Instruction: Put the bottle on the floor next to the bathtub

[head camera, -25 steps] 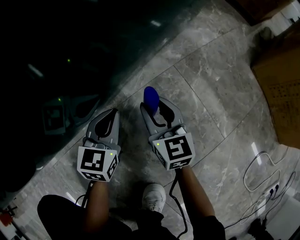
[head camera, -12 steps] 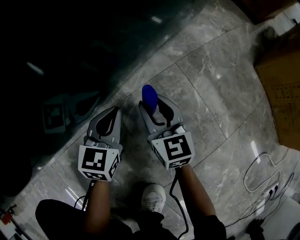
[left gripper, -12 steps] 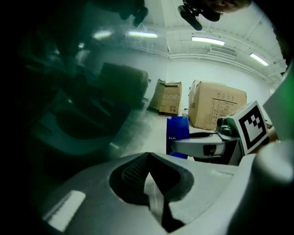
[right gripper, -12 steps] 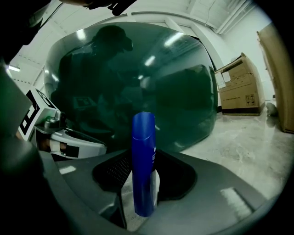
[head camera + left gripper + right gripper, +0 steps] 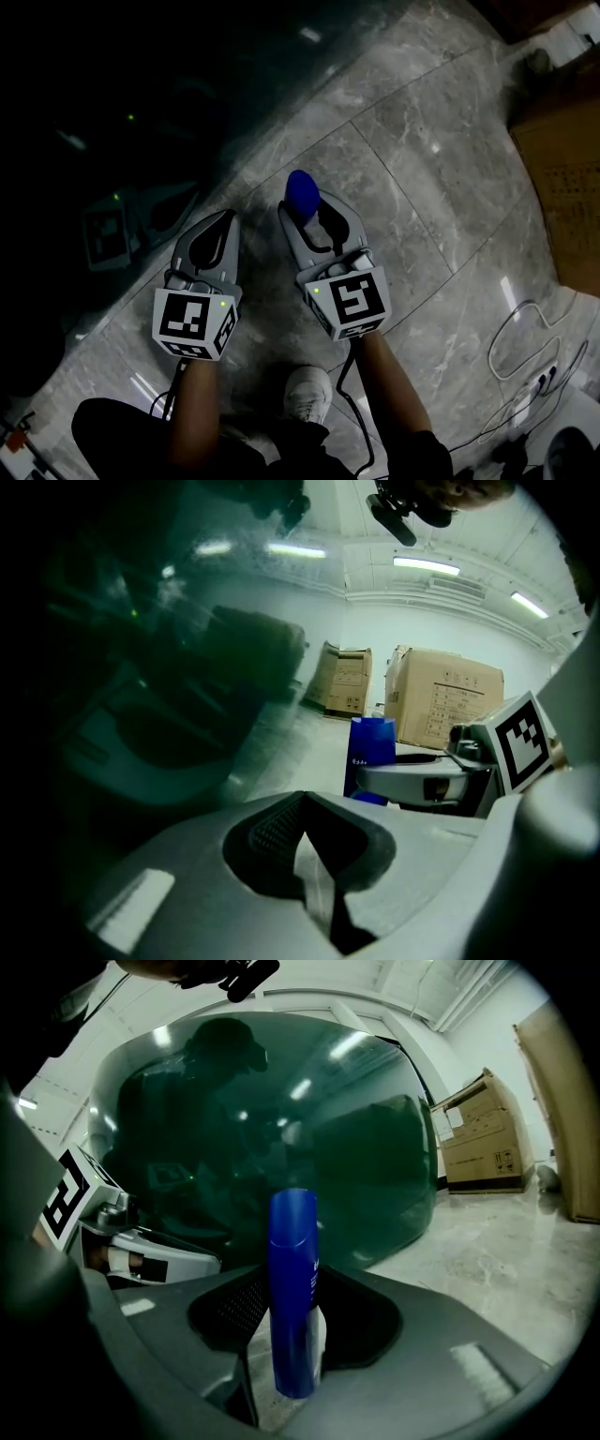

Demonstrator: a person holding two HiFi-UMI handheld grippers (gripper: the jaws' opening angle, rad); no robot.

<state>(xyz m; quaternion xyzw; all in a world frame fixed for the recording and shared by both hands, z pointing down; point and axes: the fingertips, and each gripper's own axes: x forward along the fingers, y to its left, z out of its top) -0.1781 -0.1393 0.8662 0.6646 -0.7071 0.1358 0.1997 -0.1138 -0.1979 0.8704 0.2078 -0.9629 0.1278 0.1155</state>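
The right gripper [image 5: 314,214] clamps the blue bottle [image 5: 293,1288] upright beside the bathtub [image 5: 281,1119]. The bottle seemingly isn't yet on the floor [image 5: 422,187]. The left gripper [image 5: 302,808] is closed and empty.

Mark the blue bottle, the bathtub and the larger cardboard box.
blue bottle [image 5: 292,1288]: right gripper view, its body.
bathtub [image 5: 361,1152]: right gripper view, its dark outer wall.
larger cardboard box [image 5: 442,703]: left gripper view, its front face.
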